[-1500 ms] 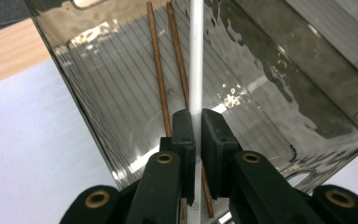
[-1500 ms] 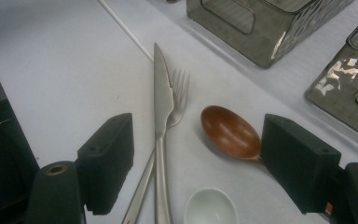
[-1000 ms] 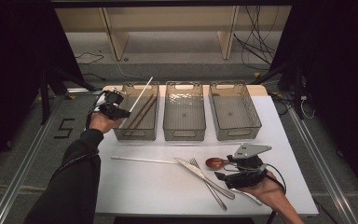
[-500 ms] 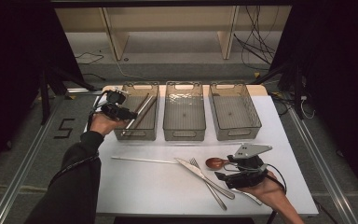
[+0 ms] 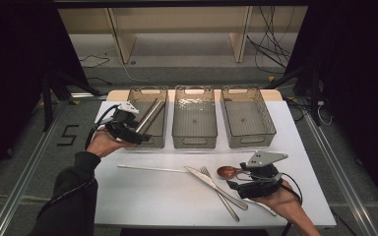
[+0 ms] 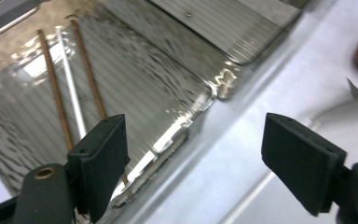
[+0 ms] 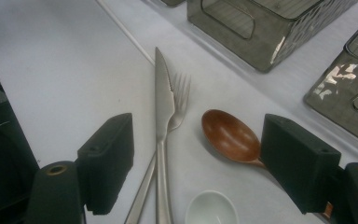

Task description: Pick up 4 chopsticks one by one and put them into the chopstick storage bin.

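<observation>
My left gripper (image 5: 136, 133) hovers at the near left corner of the left bin (image 5: 147, 91); its jaws have just been opening and stand open with nothing between them (image 6: 195, 127). In that bin lie a silver chopstick (image 6: 72, 95) and two brown chopsticks (image 6: 56, 95). My right gripper (image 5: 236, 181) rests low at the table's near right, open (image 7: 198, 140) and holding nothing. Ahead of its jaws lie a knife (image 7: 163, 107) crossing a fork (image 7: 180, 100), a wooden spoon (image 7: 230, 135) and a white spoon (image 7: 212, 211).
Two more smoky clear bins, the middle bin (image 5: 194, 140) and the right bin (image 5: 248, 141), stand in a row with the left one at the table's far side. A single silver chopstick (image 5: 150, 168) lies on the white table in front of the left bin.
The silver chopstick that the left gripper held raised over the left bin now lies inside it. The left gripper has opened and drawn back toward the bin's near left corner. The right gripper stayed put.
</observation>
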The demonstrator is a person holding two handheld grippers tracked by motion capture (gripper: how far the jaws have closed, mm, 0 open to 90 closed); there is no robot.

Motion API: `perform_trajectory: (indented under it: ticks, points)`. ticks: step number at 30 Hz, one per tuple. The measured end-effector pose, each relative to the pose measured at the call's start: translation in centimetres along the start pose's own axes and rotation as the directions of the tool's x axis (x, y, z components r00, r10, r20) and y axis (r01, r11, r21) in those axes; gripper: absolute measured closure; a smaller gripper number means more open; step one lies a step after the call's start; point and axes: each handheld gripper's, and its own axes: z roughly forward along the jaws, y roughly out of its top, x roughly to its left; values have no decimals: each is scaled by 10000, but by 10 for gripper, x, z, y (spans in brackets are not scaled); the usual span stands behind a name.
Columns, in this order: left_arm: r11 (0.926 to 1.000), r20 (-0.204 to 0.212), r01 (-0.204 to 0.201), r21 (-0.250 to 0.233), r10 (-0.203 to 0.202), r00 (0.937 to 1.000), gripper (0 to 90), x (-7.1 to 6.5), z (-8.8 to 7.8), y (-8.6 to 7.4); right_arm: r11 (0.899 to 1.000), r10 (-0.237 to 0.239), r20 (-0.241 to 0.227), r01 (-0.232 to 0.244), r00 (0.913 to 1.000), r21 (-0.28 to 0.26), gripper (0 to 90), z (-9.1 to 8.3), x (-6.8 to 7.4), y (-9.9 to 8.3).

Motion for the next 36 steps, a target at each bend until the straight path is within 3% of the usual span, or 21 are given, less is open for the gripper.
perform_trajectory:
  ticks: [7,10,17,19,24,28,31,36]
  points:
    - [9943,250,-940,504,928,9954,182,-19,-1,-1,10000,-5,-13,5,10000,-46,269,0,0,0]
    - [9871,328,-1345,868,1321,9907,170,-25,1,-2,10000,-6,-17,6,10000,-52,269,-1,0,0]
    - [9752,431,-1623,1503,1575,9866,168,-34,6,-4,10000,-10,-9,10,10000,-57,269,-1,1,0]
    - [9774,431,-1498,1490,1449,9885,166,-36,8,-5,10000,-9,-4,9,10000,-56,269,-1,0,0]
    - [9702,477,-1708,1718,1650,9851,165,-37,10,-9,10000,-4,-4,4,10000,-63,269,-1,1,0]
    - [9683,531,-1620,1901,1547,9865,165,-36,12,-13,10000,-30,-5,30,10000,-24,269,0,1,0]
    - [9567,567,-1761,2317,1674,9843,166,-35,14,-16,10000,-39,-8,39,10000,-27,269,-1,1,0]
    - [9537,806,-1684,2493,1528,9850,164,-33,17,-21,10000,-17,-14,17,10000,-15,269,0,1,0]
